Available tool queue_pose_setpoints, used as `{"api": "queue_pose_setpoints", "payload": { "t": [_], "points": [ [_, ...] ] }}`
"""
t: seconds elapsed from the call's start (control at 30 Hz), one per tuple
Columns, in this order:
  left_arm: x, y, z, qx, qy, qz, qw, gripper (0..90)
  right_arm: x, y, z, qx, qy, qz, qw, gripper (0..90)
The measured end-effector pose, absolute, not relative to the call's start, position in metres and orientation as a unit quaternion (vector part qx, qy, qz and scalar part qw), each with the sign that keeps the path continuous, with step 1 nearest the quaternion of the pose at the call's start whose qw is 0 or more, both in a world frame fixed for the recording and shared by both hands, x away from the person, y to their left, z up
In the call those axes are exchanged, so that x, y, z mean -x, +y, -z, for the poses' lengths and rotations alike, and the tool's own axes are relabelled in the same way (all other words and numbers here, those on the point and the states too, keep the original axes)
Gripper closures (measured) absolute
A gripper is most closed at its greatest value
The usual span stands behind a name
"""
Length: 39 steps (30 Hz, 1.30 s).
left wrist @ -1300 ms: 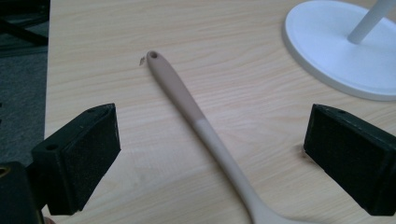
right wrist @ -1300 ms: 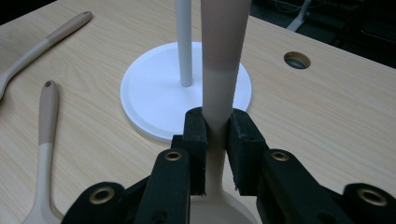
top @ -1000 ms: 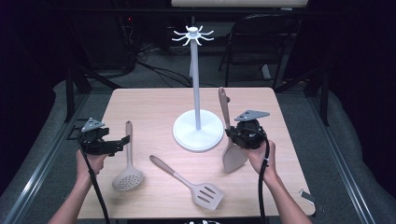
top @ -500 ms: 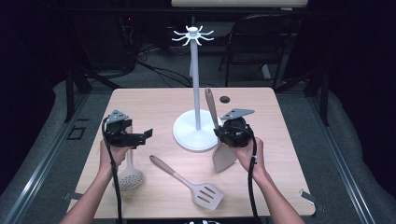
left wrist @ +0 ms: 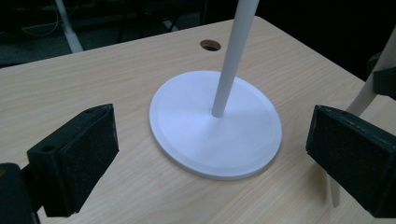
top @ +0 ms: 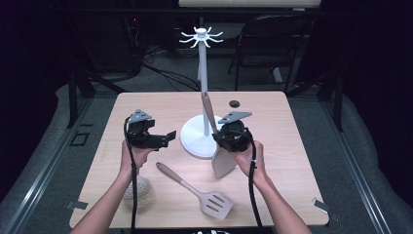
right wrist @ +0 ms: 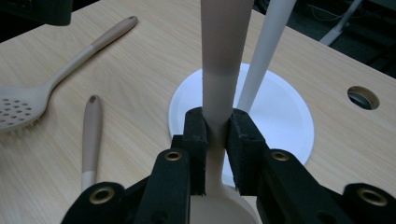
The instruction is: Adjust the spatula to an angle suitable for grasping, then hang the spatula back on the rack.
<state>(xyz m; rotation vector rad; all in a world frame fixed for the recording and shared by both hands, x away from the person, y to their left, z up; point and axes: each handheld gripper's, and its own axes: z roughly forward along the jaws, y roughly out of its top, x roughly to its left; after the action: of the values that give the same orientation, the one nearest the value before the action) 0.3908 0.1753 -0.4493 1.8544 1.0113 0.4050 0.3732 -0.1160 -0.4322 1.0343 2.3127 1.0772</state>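
A white utensil stand [top: 192,142] rises from a round base mid-table, its pole [top: 201,68] topped by a ring of hooks [top: 201,37]. My right gripper [top: 229,140] is shut on the neck of a beige solid spatula [top: 224,164], handle tilted up beside the pole, blade hanging low. In the right gripper view the pads [right wrist: 195,140] pinch that neck [right wrist: 216,130] in front of the base [right wrist: 280,116]. My left gripper [top: 165,139] hovers open and empty just left of the base. The left gripper view has its jaws spread wide around the base [left wrist: 187,121] and pole [left wrist: 231,56].
A slotted spatula [top: 196,188] lies near the front of the table. A perforated spoon [top: 137,188] lies partly under the left forearm. A cable hole [top: 234,103] sits behind the stand. A dark chair [top: 272,44] stands beyond the table's far edge.
The left gripper has moved right, away from the perforated spoon and up to the stand's base. The right gripper has carried the solid spatula left, closer to the pole.
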Motion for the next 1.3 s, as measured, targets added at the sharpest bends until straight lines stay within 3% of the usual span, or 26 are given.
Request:
{"api": "queue_pose_setpoints", "payload": {
  "t": [0.53, 0.97, 1.17, 1.3],
  "points": [
    [-0.380, 0.137, 0.436, -0.768, 0.366, -0.145, 0.506, 1.4, -0.369, -0.103, 0.433, -0.355, 0.831, -0.385, 0.189, 78.5],
    [-0.372, 0.120, 0.428, -0.768, 0.344, -0.126, 0.526, 6.3, -0.364, -0.093, 0.432, -0.347, 0.836, -0.382, 0.187, 78.5],
    [-0.372, 0.109, 0.422, -0.769, 0.325, -0.108, 0.539, 19.7, -0.362, -0.093, 0.431, -0.345, 0.835, -0.385, 0.187, 78.5],
    [-0.374, 0.100, 0.419, -0.770, 0.318, -0.110, 0.542, 35.4, -0.362, -0.092, 0.431, -0.342, 0.835, -0.388, 0.186, 78.5]
  ]
}}
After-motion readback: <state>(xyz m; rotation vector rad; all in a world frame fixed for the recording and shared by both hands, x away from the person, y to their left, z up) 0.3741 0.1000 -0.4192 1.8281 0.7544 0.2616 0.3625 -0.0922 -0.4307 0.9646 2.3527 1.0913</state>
